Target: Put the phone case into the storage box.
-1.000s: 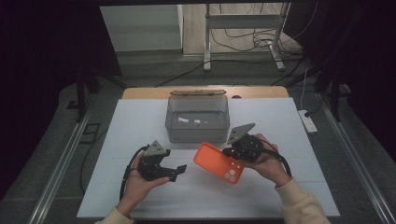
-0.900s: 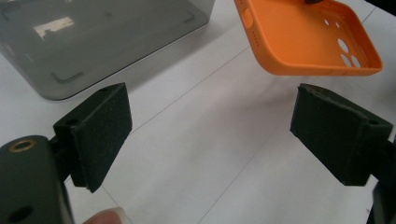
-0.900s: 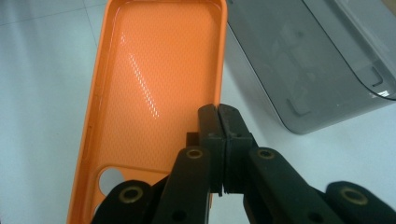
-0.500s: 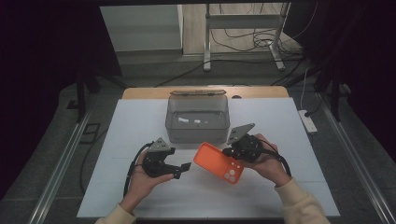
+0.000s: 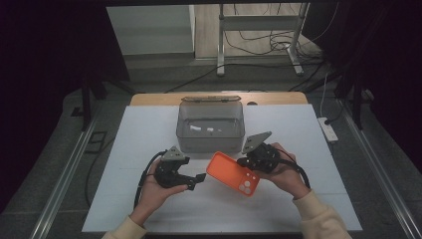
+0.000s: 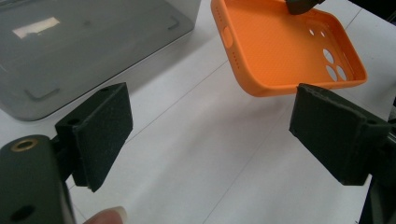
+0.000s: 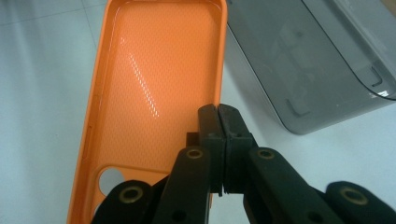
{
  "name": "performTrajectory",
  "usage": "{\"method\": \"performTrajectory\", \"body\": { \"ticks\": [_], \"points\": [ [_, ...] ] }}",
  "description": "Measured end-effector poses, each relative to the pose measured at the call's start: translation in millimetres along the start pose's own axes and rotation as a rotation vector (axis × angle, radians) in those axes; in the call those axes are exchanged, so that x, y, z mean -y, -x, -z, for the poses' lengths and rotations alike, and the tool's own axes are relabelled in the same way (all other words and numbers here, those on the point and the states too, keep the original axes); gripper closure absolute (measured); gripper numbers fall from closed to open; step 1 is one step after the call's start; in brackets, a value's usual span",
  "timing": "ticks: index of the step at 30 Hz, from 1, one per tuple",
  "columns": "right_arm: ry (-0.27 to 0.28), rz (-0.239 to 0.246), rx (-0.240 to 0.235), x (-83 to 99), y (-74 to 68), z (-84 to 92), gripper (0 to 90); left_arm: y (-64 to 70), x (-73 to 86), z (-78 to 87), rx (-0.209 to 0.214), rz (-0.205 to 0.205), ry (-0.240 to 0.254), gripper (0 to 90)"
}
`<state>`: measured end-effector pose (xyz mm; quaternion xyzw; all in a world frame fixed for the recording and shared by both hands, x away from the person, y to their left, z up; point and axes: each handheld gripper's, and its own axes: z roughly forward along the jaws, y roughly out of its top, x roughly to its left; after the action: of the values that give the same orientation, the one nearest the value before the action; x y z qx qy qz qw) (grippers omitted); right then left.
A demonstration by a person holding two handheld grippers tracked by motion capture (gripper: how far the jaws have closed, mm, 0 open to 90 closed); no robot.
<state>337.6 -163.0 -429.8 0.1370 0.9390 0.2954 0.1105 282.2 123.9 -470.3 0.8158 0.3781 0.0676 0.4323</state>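
Slippage threatens: right gripper (image 7: 219, 116) pinches only the thin orange silicone phone case's (image 5: 233, 174) rim, apparently; left gripper (image 6: 210, 135) gapes empty.

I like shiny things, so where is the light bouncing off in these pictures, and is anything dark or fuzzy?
In the right gripper view, a white streak of glare runs down the inside of the orange phone case. In the left gripper view, a bright patch reflects on the grey box, and the near black tongs look slightly soft. In the high view, the white table is lit while the room around it is very dark.
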Motion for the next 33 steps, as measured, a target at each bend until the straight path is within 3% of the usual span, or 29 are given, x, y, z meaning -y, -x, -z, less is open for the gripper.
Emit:
{"method": "performTrajectory", "body": {
  "ticks": [22, 33],
  "points": [
    [0.003, 0.007, 0.0, -1.1, -1.5, -1.4, 89.0, 0.9, -9.8, -12.6, 0.018, -0.01, -0.009, 14.3],
    [0.007, 0.02, 0.001, -2.2, -3.7, -2.3, 89.0, 1.8, -18.3, -19.9, 0.06, -0.001, -0.005, 15.9]
  ]
}}
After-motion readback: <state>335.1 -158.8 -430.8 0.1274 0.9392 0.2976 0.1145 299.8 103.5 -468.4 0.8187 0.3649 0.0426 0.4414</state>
